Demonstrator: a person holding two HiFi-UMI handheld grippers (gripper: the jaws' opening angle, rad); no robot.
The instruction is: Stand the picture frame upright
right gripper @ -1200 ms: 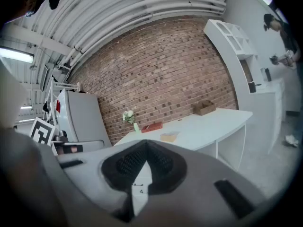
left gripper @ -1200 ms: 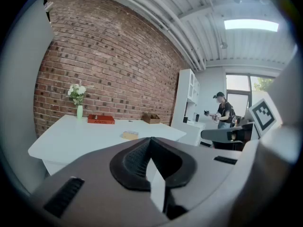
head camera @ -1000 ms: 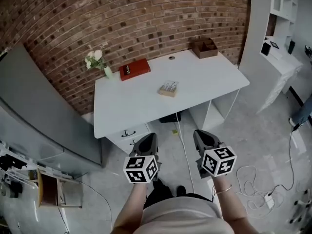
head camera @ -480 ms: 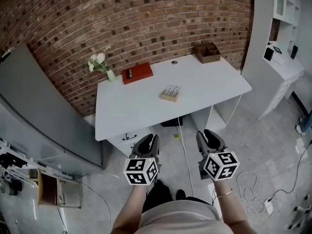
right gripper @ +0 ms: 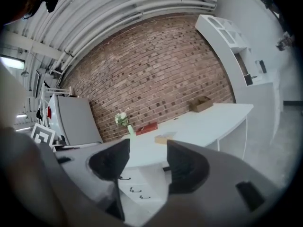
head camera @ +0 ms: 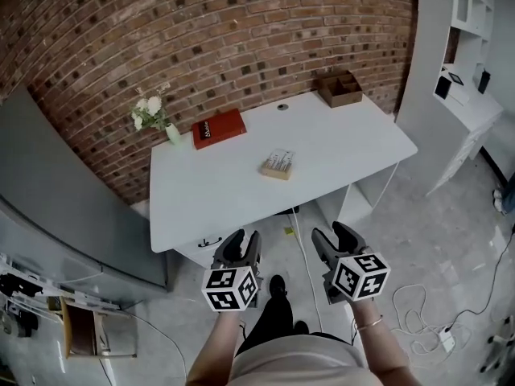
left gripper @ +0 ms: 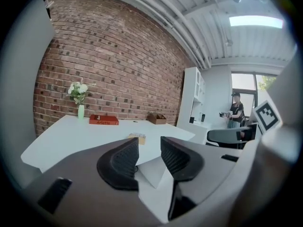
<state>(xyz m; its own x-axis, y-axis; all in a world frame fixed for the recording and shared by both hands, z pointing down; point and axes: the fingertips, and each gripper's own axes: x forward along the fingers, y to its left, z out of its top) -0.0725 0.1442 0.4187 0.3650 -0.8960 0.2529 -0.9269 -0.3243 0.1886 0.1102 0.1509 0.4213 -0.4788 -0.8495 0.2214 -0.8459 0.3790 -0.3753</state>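
Observation:
The picture frame (head camera: 278, 164) lies flat near the middle of the white table (head camera: 201, 191); it is small, wood-edged, with a pale print. It shows far beyond the jaws in the left gripper view (left gripper: 137, 137) and in the right gripper view (right gripper: 163, 138). My left gripper (head camera: 241, 241) and right gripper (head camera: 331, 236) hang side by side over the floor, short of the table's front edge, well away from the frame. Both have just been opening their jaws and stand open, with nothing between the jaws of the left gripper (left gripper: 149, 144) or the right gripper (right gripper: 147, 148).
Along the brick wall stand a vase of white flowers (head camera: 153, 115), a red book (head camera: 219, 128) and a brown wooden box (head camera: 338, 87). A drawer unit (head camera: 211, 236) sits under the table. White shelving (head camera: 463, 30) is at right, cables (head camera: 418, 296) lie on the floor, and a grey panel (head camera: 64, 199) leans at left.
Both grippers' jaws have gone from shut to open. Both hands have drifted forward toward the table's edge, and a foot now shows stepping forward between them.

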